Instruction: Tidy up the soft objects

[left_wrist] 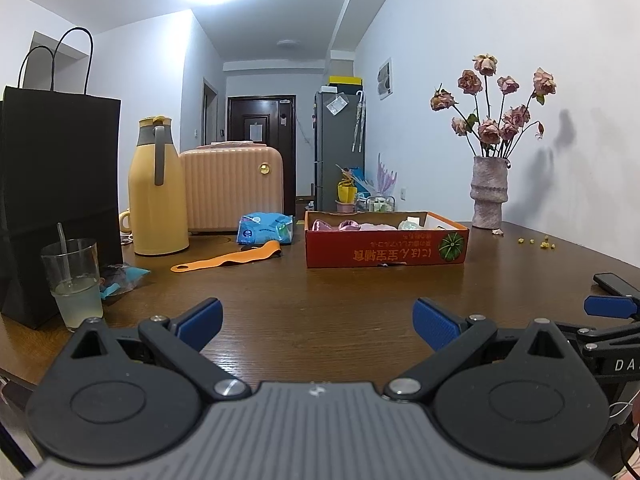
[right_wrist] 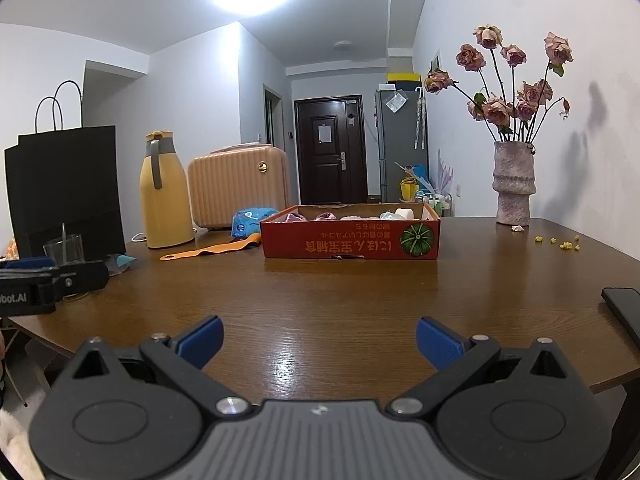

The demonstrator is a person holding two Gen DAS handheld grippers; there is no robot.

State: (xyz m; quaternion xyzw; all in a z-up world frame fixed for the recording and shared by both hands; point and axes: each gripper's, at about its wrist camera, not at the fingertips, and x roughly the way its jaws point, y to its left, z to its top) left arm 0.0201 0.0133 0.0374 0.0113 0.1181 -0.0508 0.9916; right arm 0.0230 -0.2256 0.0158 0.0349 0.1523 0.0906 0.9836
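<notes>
Pretty packed table [left_wrist: 320,292] here: a box [left_wrist: 386,246] is set mid-table with soft items [left_wrist: 348,225] piled in it. Left of the box a pouch [left_wrist: 265,229] is found, with a strap [left_wrist: 228,258] laid flat in front of it. Behind the pouch a case [left_wrist: 232,188] is stood, and a flask [left_wrist: 157,188] is placed just left of that. Further left a bag [left_wrist: 56,200] is parked at the edge, a cup [left_wrist: 74,280] set in front of it. A vase [left_wrist: 489,192] is tucked right of the box by the wall, crumbs [left_wrist: 540,242] scattered nearby. A phone [right_wrist: 624,308] is left at the right edge.
</notes>
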